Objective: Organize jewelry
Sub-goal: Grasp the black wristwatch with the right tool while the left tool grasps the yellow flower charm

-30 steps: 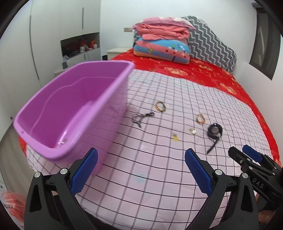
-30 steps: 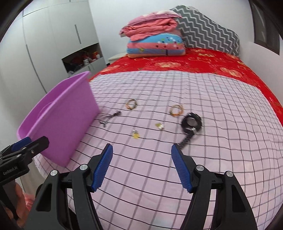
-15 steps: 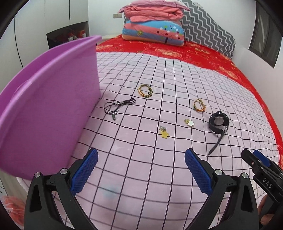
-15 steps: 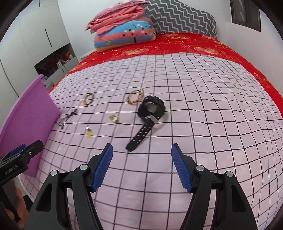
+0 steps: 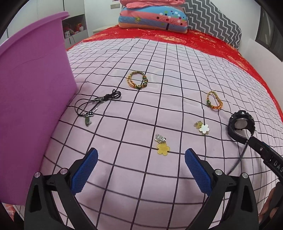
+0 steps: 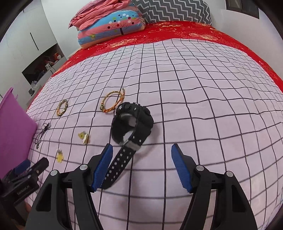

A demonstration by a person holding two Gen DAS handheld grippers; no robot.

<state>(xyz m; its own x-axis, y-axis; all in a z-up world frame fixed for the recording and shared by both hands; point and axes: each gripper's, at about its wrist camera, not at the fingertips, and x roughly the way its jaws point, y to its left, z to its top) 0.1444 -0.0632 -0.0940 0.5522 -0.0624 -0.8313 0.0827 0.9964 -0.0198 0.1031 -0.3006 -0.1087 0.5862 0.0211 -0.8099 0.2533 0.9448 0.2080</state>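
Jewelry lies scattered on a pink checked bedspread (image 5: pixel 141 109). A black watch (image 6: pixel 132 122) sits just ahead of my right gripper (image 6: pixel 141 166), which is open and empty, its left pad over the strap's end. My left gripper (image 5: pixel 140 169) is open too, hovering short of a yellow flower charm (image 5: pixel 163 148). Further off lie a white flower charm (image 5: pixel 203 127), a black cord necklace (image 5: pixel 96 104), a green-gold braided bracelet (image 5: pixel 138 81) and an orange braided bracelet (image 5: pixel 214 100). The purple bin (image 5: pixel 30 99) stands at the left.
Folded quilts (image 5: pixel 152 16) and a zigzag pillow (image 5: pixel 214 19) are stacked at the head of the bed on a red sheet (image 5: pixel 203 40). White wardrobes and a shelf niche (image 6: pixel 42 63) line the left wall. The bed's near edge lies just beneath both grippers.
Both grippers have come down and forward toward the bedspread. The jewelry looms larger, the watch now lies right before the right gripper, and the bin has slid to the left edge. Jaws unchanged.
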